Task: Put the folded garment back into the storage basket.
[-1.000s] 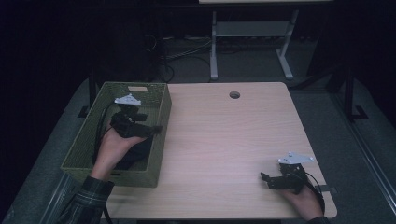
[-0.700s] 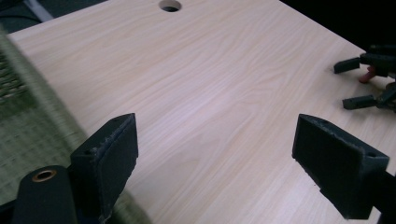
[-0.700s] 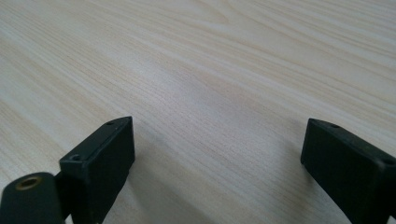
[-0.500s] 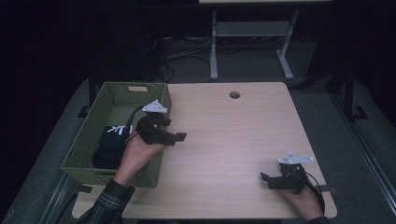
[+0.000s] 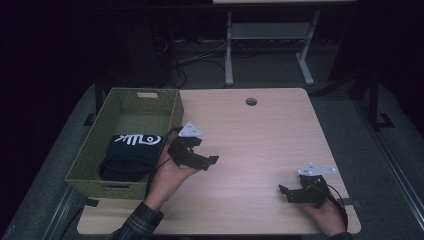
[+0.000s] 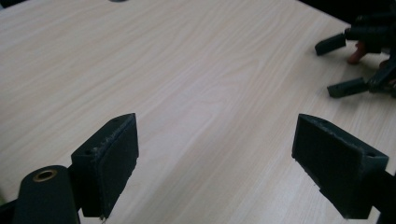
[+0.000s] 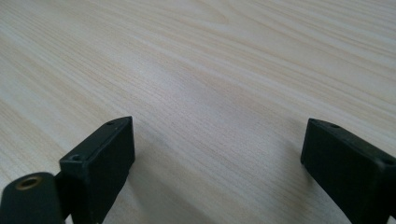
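Folded dark garment [image 5: 131, 154] with a white printed graphic lying in the green woven basket [image 5: 131, 99] at the left edge of the table [image 5: 260, 130], resting toward the basket's near half and against its right wall. Long axis running from the far right, where the white print sits, to the near left, roughly along the basket's own length; print facing up, at the far end of the bundle. Left gripper [image 5: 200, 161] held above the bare tabletop just right of the basket's right rim, apart from the garment, jaws spread wide with nothing between them, pointing right and a little near across the wood. Same wide gap seen in the left gripper view [image 6: 215, 163], plain wood grain under the two black pads, with the other gripper visible far off at the upper right. Right gripper [image 5: 289, 192] low at the near right corner of the table, well apart from basket and garment, jaws pointing left, also spread wide and empty [image 7: 215, 168] over bare wood. Small round hole [image 5: 251, 101] in the tabletop toward the far edge.
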A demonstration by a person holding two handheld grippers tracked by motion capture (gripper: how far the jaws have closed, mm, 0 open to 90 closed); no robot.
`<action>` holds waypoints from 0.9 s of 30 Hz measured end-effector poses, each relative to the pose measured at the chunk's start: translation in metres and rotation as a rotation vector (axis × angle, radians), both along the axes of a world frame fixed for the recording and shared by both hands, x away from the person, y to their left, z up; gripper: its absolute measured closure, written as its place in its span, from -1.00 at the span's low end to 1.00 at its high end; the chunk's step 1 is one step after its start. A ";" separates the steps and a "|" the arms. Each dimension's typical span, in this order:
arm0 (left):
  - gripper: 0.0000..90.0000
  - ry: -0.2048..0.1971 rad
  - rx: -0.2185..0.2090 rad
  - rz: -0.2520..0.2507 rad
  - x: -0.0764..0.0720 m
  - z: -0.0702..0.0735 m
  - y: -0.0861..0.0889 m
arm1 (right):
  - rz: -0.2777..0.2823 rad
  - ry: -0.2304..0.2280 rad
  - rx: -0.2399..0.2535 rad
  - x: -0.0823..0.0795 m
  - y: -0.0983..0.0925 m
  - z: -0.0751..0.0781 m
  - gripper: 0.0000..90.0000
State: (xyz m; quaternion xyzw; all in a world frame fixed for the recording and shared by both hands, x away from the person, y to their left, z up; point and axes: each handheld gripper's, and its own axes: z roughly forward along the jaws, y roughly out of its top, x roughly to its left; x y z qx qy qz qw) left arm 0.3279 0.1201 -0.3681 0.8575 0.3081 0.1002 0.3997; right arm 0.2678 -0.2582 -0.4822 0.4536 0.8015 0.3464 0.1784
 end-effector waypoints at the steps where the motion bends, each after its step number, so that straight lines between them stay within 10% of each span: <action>1: -0.68 -0.001 0.002 -0.004 -0.001 -0.003 -0.002 | 0.001 0.000 0.000 0.000 0.000 0.000 -0.79; 27: -0.69 0.012 0.056 -0.045 -0.007 -0.086 -0.017 | -0.001 0.001 0.000 0.000 0.000 0.000 -0.79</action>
